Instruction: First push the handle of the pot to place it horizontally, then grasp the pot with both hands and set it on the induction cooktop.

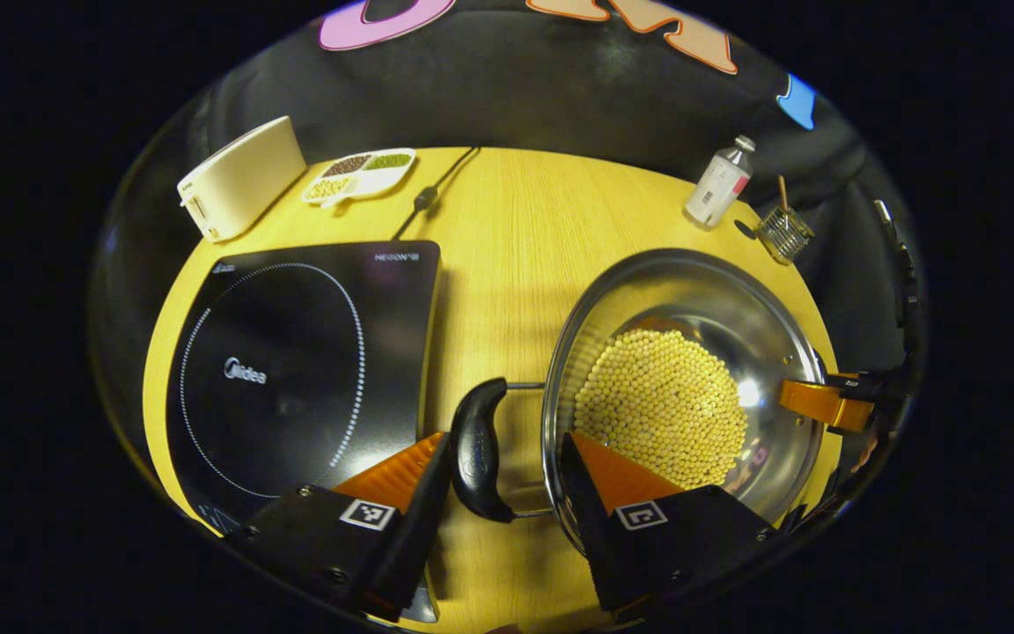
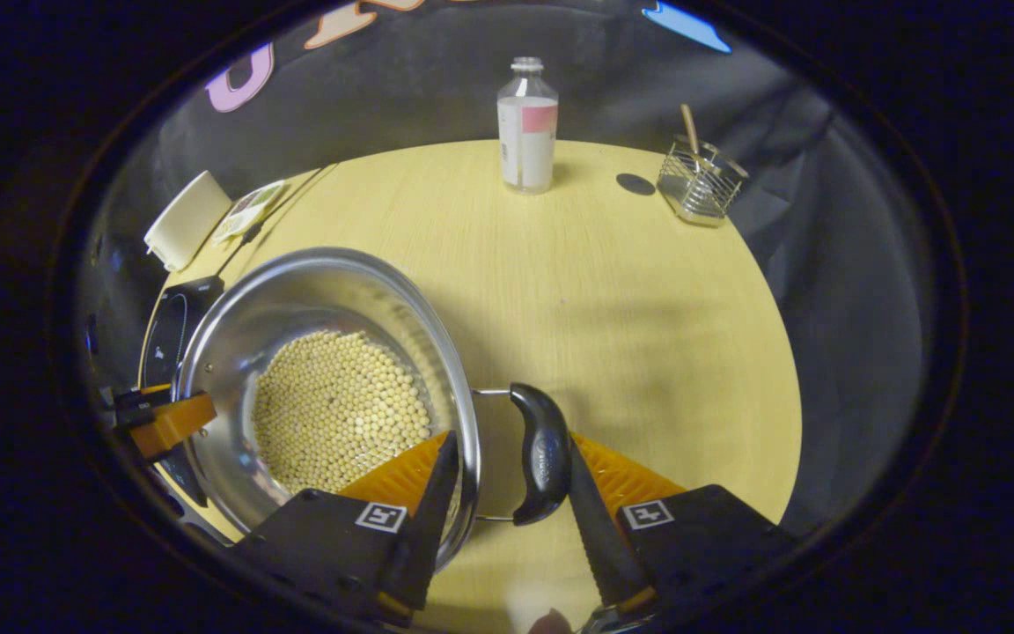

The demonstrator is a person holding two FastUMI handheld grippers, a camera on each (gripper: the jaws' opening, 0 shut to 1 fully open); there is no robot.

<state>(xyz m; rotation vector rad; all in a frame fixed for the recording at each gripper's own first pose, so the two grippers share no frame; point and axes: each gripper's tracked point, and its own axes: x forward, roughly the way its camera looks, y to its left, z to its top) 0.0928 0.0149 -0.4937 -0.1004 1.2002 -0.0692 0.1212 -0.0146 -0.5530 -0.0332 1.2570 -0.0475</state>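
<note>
Two pairs of jaws are spread, each straddling a black curved handle [image 1: 478, 451] and the rim of the steel pot of yellow beans [image 1: 683, 387], right of the black induction cooktop [image 1: 296, 370] on the desk. Unevenly clamped, the pot could tip and beans be spilled.

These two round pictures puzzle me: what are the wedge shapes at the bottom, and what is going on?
They are hand-held tongs, one per hand, each carrying a camera looking along its own fingers. The left tongs straddle one black handle of the shiny steel pot of yellow beans; the right tongs straddle the opposite handle, one finger inside the rim. Whether they already pinch, I cannot tell. On the round wooden table also lie a black induction cooktop, a white plastic bottle and a wire basket.
</note>
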